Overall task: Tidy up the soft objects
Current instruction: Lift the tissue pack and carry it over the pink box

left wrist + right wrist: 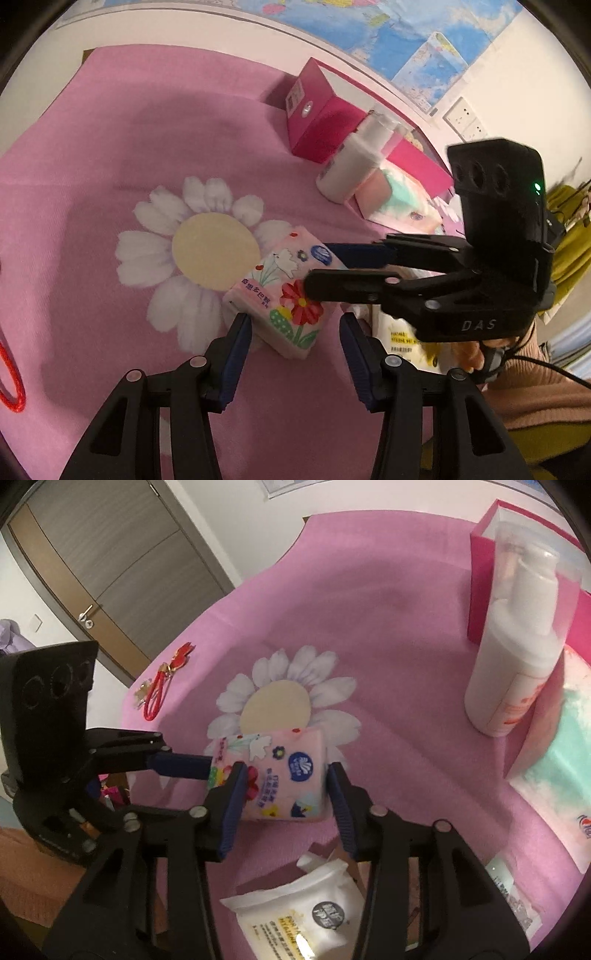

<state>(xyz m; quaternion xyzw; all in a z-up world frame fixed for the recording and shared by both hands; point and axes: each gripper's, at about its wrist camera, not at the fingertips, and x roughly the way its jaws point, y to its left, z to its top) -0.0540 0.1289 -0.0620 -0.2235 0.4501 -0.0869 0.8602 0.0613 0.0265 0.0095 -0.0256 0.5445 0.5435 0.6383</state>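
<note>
Spread over the bench, a pink cloth [92, 147] with a daisy print; at its far edge a pink box [314, 122], open and likely the goal.

Left hand-held gripper [293, 325]: partly open, holding nothing, one finger beside a corner of the tissue pack [273, 284], the other clear of it; risks shoving the pack sideways if pushed on.

Right hand-held gripper [284, 771]: partly open, astride the same pack, pads close on both sides; cannot tell whether pressing yet; risks a shallow pinch that lets the slick wrapper slide out on lifting, or a crushed pack if squeezed hard.

Beside the box, an upright white bottle [517, 653]; could topple under a wide swing toward the box.

Lying by the daisy, the tissue pack, one end seemingly raised.

Near the bench edge, a white wipes pack [306, 912]; could be knocked off by either wrist.
</note>
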